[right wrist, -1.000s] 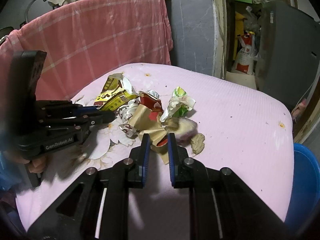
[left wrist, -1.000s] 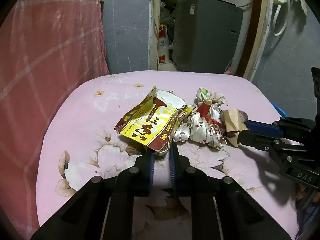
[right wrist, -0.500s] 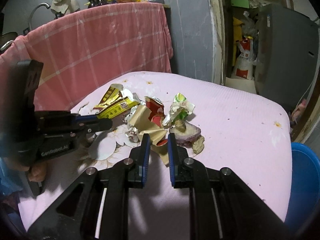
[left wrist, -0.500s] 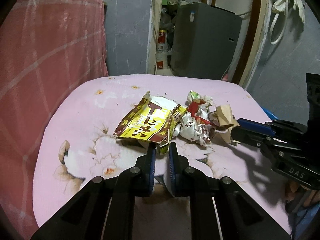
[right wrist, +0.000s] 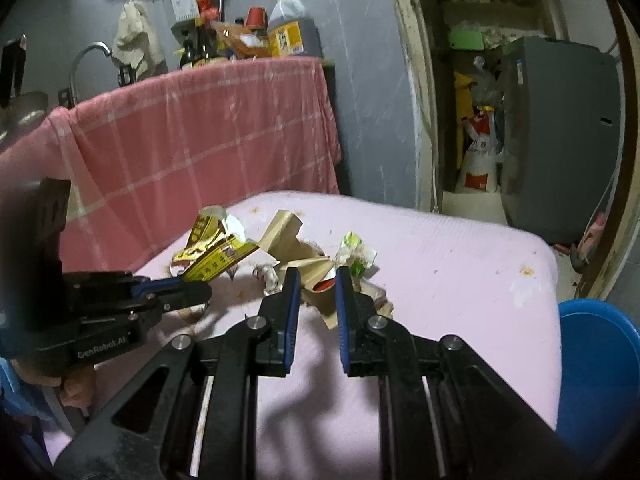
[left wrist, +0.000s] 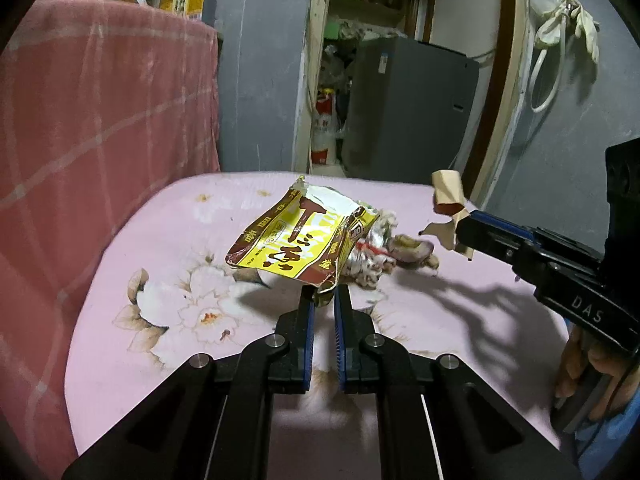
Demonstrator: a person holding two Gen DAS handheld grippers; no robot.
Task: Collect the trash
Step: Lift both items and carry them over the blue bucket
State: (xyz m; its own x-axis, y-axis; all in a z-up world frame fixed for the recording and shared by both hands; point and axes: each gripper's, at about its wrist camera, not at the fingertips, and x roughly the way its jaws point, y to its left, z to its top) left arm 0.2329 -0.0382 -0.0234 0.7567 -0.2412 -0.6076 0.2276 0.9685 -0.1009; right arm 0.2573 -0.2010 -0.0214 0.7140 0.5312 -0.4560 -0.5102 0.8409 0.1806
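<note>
Left gripper (left wrist: 323, 300) clamped on yellow wrapper (left wrist: 298, 240), lifted clear of pink table (left wrist: 160, 240). Right gripper (right wrist: 316, 280) narrow, pinching tan paper (right wrist: 286, 236). Remaining scraps (left wrist: 380, 252) mid-table.

Pink floral tablecloth (left wrist: 168, 264), red checked cloth (left wrist: 100, 128)

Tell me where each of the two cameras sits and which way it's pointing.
Left wrist: sits on the left tongs, looking forward and down over the pink tablecloth; they pinch a yellow wrapper; the right tongs and fingers show at right.
Right wrist: sits on the right tongs, which grip tan paper; the left tongs enter from the left.
Shared: wrapper, tan paper, red checked cloth, grey appliance.
</note>
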